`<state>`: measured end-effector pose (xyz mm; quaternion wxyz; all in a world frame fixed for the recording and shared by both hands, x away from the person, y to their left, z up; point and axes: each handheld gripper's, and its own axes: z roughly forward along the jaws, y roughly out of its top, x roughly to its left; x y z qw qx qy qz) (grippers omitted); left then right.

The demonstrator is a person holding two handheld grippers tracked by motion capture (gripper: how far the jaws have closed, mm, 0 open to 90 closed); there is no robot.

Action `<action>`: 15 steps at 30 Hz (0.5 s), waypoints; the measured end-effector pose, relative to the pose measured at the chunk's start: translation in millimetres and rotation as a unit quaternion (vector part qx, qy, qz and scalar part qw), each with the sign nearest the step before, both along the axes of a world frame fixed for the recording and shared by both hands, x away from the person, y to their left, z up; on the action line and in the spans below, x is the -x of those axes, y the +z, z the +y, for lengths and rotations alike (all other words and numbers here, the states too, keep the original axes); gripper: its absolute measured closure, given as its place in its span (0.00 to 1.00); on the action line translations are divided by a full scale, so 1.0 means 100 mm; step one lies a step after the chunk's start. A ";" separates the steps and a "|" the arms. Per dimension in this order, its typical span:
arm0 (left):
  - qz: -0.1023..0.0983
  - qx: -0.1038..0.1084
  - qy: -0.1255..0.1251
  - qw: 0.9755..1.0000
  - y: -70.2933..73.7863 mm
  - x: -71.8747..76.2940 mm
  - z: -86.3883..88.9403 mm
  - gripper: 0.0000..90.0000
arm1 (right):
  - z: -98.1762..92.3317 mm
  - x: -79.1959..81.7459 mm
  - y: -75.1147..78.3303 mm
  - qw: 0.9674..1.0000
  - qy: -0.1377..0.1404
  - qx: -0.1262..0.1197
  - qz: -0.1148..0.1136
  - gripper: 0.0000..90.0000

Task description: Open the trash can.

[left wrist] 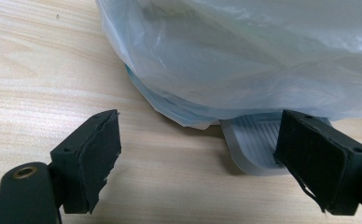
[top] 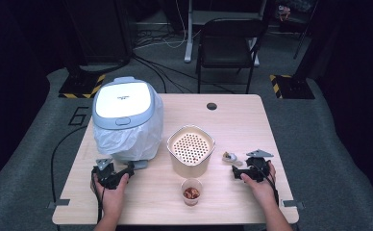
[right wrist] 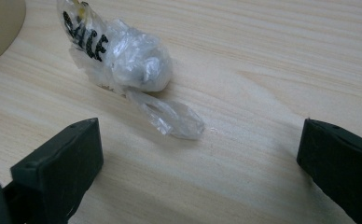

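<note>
Left gripper (top: 127,176), jaws parted and empty, faces the grey ribbed pedal (left wrist: 256,144) of the bag-lined lidded bin (top: 127,118) at left of the light wooden desk (top: 232,120), seemingly to press it, while the right gripper (top: 236,172), jaws wide, faces the crumpled clear wrapper (right wrist: 128,60) at lower right, likely to bin it.

The near left of the desk (top: 79,202) is bare wood, open for a hand to pass. Far of it the lidded bin (top: 124,118) with its hanging plastic liner (left wrist: 244,56) blocks the way; its grey foot pedal (left wrist: 254,144) sticks out toward the near edge, just in front of the left tool (top: 127,174), whose jaws stand apart with nothing between them. At the middle the cream perforated container (top: 191,150) and the small cup (top: 191,191) near it narrow the centre lane. On the right, the crumpled plastic packet (right wrist: 123,60) lies just ahead of the right tool (top: 236,172); the wood between its parted jaws is free. The far right desk is open.
</note>
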<state>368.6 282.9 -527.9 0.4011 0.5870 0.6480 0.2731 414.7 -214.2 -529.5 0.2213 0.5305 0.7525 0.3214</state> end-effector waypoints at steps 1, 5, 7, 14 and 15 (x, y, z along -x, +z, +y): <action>0.000 -0.006 0.001 1.000 0.00 0.00 -0.01 0.16 | -0.01 0.00 0.00 1.000 0.003 0.003 0.000 0.00; 0.006 -0.005 0.000 1.000 0.00 -0.01 -0.02 0.16 | 0.00 0.00 0.00 1.000 0.001 0.000 0.000 0.00; 0.005 -0.009 0.002 1.000 0.00 -0.01 -0.02 0.16 | 0.00 0.00 0.00 1.000 0.001 0.001 0.000 0.00; -0.003 -0.063 -0.005 0.998 0.02 0.00 -0.09 0.16 | 0.00 0.00 0.00 1.000 0.001 0.001 0.000 0.00; -0.002 -0.063 -0.004 0.998 0.02 0.00 -0.09 0.16 | 0.00 0.00 0.00 1.000 0.001 0.001 0.000 0.00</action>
